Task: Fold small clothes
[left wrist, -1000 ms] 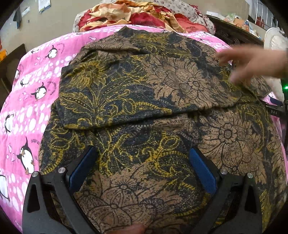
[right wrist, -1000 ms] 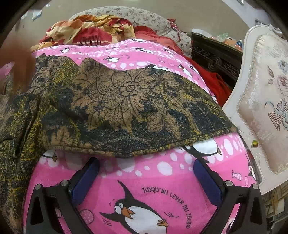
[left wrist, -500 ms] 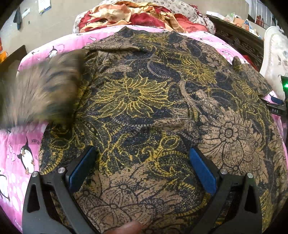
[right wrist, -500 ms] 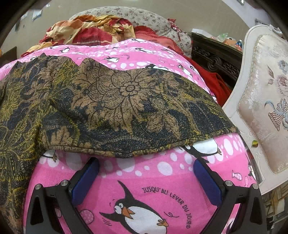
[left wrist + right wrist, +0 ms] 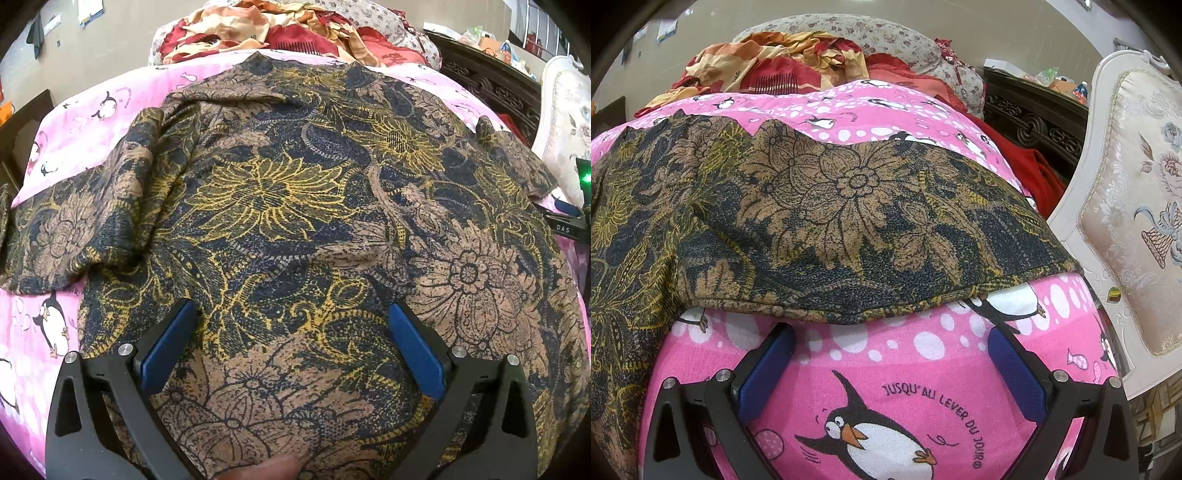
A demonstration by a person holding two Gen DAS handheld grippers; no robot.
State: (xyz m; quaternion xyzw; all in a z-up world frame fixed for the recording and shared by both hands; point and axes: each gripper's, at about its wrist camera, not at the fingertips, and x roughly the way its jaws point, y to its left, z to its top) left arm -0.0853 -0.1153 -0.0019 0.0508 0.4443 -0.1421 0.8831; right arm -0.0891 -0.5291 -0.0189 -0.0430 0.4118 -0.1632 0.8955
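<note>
Black-and-gold floral batik shirt (image 5: 295, 206) now lies spread flat on pink penguin bedsheet (image 5: 886, 398); earlier sleeve fold undone. Left claw (image 5: 291, 332) and right claw (image 5: 892, 354) both gape empty, folding restarts.

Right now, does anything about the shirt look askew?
Yes. The shirt lies spread on the pink bedspread, but its sleeve at the view's left is bunched and creased, not flat. Nothing looks damaged.
</note>
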